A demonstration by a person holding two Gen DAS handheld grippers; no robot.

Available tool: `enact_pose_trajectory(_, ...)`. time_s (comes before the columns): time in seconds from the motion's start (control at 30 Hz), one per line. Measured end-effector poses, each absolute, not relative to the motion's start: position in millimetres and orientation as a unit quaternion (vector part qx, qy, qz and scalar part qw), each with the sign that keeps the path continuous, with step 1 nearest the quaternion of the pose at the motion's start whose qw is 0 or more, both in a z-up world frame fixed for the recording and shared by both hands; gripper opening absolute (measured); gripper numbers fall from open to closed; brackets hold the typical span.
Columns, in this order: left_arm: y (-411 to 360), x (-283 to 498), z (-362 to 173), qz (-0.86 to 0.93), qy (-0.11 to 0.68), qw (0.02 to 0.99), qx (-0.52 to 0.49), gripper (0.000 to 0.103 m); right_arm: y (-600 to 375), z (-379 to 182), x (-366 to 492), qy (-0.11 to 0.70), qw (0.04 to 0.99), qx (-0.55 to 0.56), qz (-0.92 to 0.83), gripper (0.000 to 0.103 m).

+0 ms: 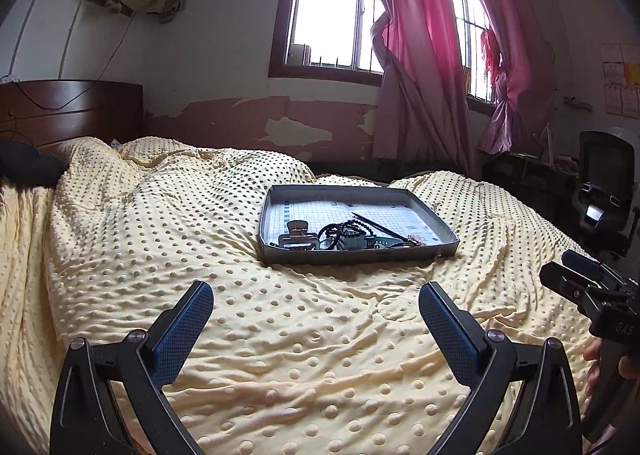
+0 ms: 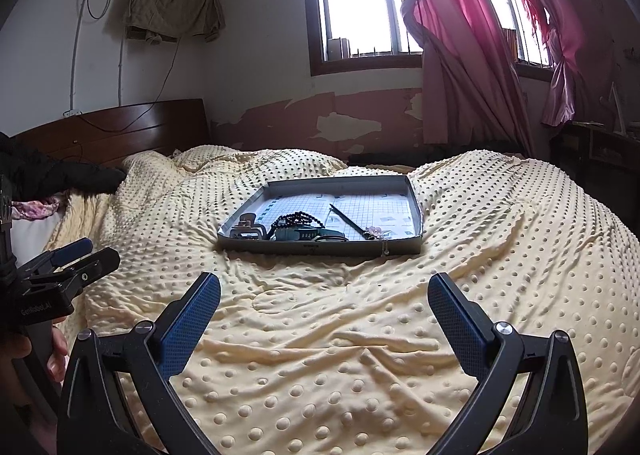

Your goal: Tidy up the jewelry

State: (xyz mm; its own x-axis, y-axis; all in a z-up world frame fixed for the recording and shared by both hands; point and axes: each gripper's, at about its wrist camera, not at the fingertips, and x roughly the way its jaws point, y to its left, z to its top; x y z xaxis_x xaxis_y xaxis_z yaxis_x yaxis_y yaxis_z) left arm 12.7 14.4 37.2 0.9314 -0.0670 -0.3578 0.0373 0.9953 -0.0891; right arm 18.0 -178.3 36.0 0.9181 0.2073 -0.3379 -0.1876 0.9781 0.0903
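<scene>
A shallow grey tray [image 1: 352, 255] [image 2: 320, 249] with a gridded floor lies on the yellow dotted bedspread [image 1: 280, 335] [image 2: 320, 335]. Piled along its near side are a brown hair claw [image 1: 298, 229] [image 2: 248, 219], a black bead string [image 1: 352, 229] [image 2: 298, 219], a teal piece [image 1: 354, 242] [image 2: 300, 234], a thin dark stick [image 1: 376, 227] [image 2: 348, 221] and a small pale pink ornament [image 2: 375, 231]. My left gripper [image 1: 316, 291] stands open, well short of the tray, nothing between its fingers. My right gripper [image 2: 324, 283] is likewise open and empty, in front of the tray.
A dark wooden headboard [image 1: 72, 107] [image 2: 120, 127] and dark clothing [image 2: 60, 175] lie at the left. Pink curtains [image 1: 440, 55] hang by barred windows. An office chair [image 1: 604, 191] stands at the right. A hand holds each gripper's handle [image 1: 600, 367] [image 2: 56, 351].
</scene>
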Motion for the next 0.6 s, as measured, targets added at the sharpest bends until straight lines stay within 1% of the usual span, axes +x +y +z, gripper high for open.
enact_pose_trajectory(0.33, 13.8, 13.9, 37.0, -0.03, 0.185, 0.981, -0.042, 0.103, -177.0, 34.5, 18.5, 0.178, 0.978, 0.027, 0.102, 0.102)
enact_pose_trajectory(0.43, 15.1, 14.7, 35.3, -0.035, 0.195, 0.979, -0.057, 0.103, -176.3, 33.6, 18.6, 0.179, 0.978, 0.027, 0.102, 0.102)
enact_pose_trajectory(0.5, 16.5, 15.2, 33.4, -0.005, 0.205, 0.976, -0.068, 0.103, -176.6, 33.6, 18.8, 0.179, 0.978, 0.028, 0.103, 0.102)
enact_pose_trajectory(0.6, 14.0, 17.2, 31.2, 0.031, 0.216, 0.975, -0.05, 0.103, -175.7, 32.7, 18.9, 0.18, 0.978, 0.028, 0.104, 0.102)
